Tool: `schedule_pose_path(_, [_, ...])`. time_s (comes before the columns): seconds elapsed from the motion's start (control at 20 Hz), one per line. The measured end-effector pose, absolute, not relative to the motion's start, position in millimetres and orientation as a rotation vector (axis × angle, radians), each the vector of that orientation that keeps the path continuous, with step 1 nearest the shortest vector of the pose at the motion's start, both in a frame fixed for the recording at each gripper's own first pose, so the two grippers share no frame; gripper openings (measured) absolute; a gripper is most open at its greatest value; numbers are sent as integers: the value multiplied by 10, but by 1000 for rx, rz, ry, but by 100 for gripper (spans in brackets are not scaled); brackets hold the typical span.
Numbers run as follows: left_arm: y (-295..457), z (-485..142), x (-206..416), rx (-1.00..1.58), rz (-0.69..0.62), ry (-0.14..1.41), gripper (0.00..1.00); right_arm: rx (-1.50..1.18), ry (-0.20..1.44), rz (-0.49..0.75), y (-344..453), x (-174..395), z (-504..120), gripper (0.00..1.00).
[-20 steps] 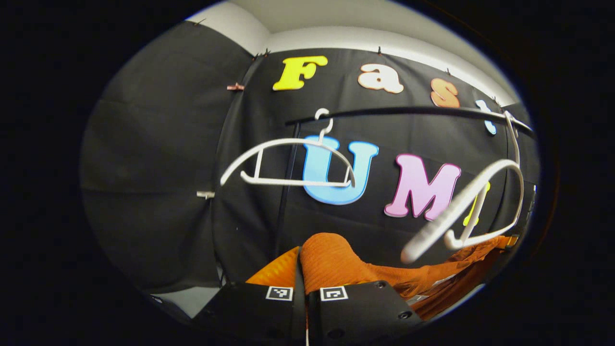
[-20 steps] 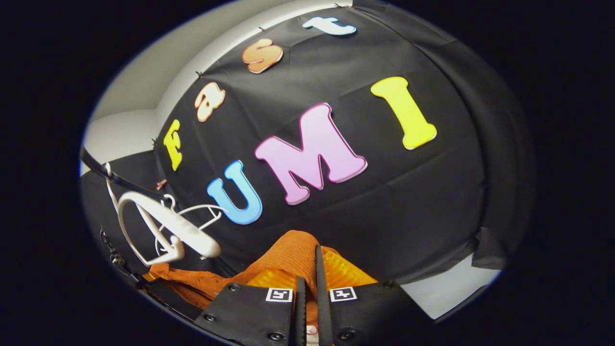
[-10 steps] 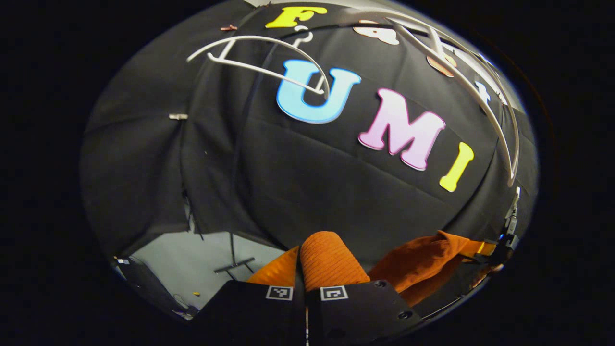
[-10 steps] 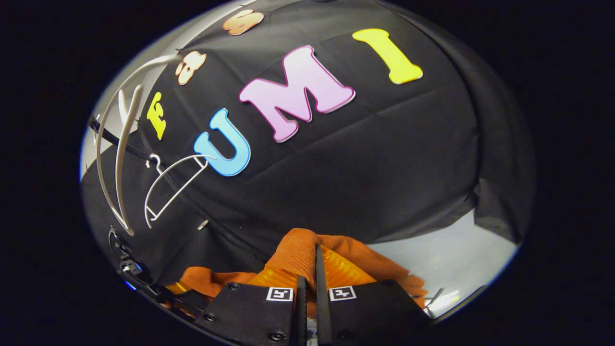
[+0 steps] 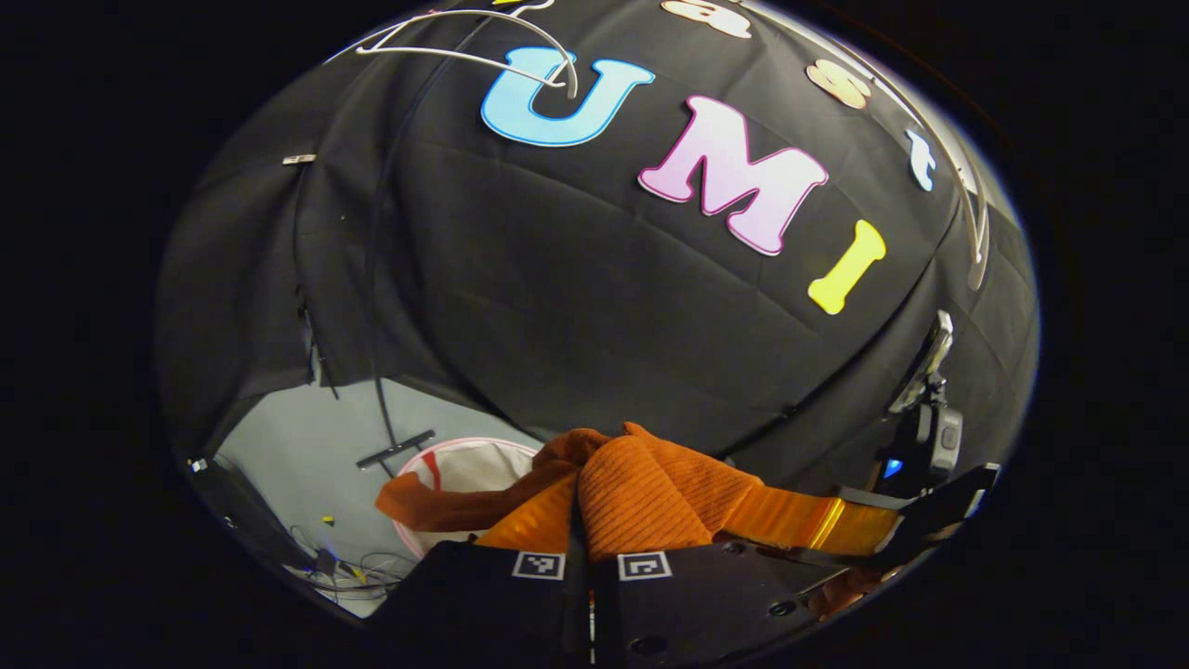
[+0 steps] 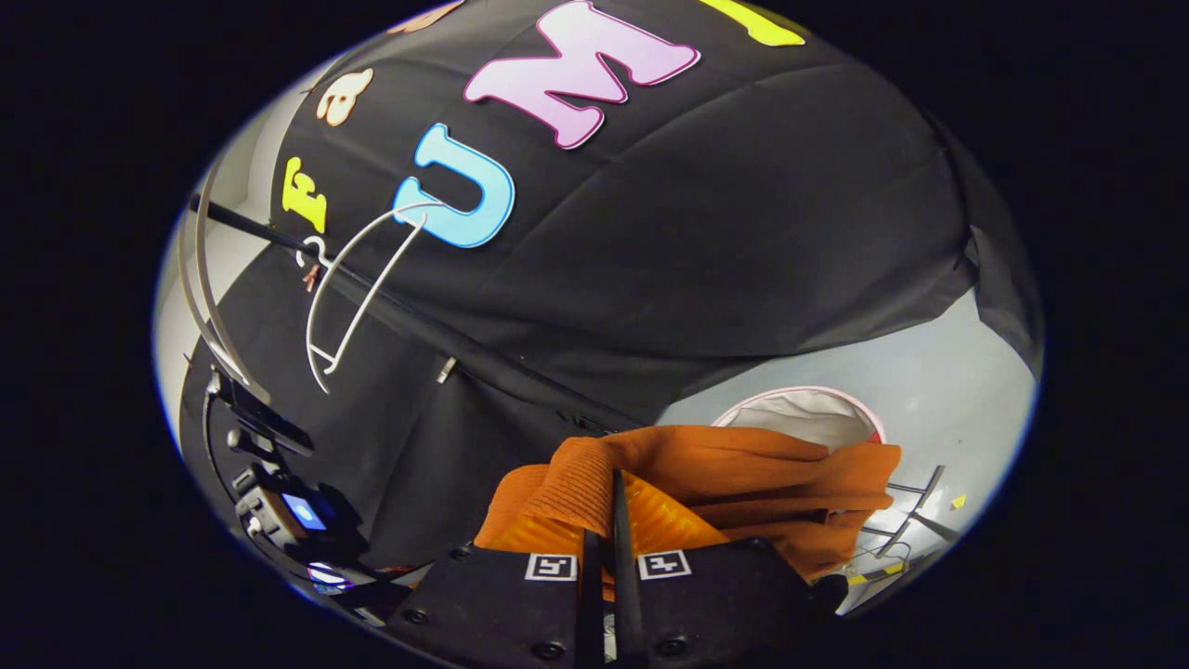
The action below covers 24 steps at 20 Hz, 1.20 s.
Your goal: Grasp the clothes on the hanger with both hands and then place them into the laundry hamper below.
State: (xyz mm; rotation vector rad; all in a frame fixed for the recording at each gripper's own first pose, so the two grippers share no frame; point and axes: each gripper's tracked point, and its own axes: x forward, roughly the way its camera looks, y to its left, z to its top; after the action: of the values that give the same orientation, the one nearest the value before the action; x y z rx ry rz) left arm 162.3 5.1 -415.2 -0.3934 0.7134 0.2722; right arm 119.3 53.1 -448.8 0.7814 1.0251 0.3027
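Both the left tool [image 5: 578,557] and right tool [image 6: 602,562] clamp the orange garment [image 5: 650,483] above the white hamper [image 6: 799,413], no legible label.

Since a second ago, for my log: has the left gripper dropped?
Yes. The left gripper, clamping the orange garment, went down: the hangers climbed upward and the hamper appeared.

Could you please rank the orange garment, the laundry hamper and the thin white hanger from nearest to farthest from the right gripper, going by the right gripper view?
1. Orange garment: pinched in the right gripper, right at its fingers.
2. Laundry hamper: beyond the cloth, on the floor at right.
3. Thin white hanger: up on the rail by the wall, at left.
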Motion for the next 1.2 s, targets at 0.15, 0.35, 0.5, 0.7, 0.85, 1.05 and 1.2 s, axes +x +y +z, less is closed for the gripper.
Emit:
schedule_pose_path(0.15, [176, -4225, 1793, -443, 305, 700, 6, 813, 1058, 294, 626, 1356, -4593, 9])
schedule_pose_path(0.35, [290, -3871, 2041, -460, 300, 580, 6, 845, 981, 360, 723, 1676, -4337, 9])
schedule_pose_path(0.5, [385, -3964, 2039, -446, 309, 587, 6, 809, 999, 368, 710, 1728, -4446, 10])
schedule_pose_path(0.7, [368, -4225, 1943, -465, 340, 656, 6, 802, 1088, 302, 603, 1576, -4760, 10])
schedule_pose_path(0.85, [337, -4467, 1805, -521, 355, 726, 6, 793, 1160, 216, 422, 1428, -5002, 18])
schedule_pose_path(1.05, [449, -4604, 1707, -536, 412, 752, 51, 752, 1213, 136, 244, 1318, -5216, 41])
schedule_pose_path(1.2, [452, -4544, 1744, -510, 407, 741, 95, 806, 1168, 126, 170, 1417, -5063, 83])
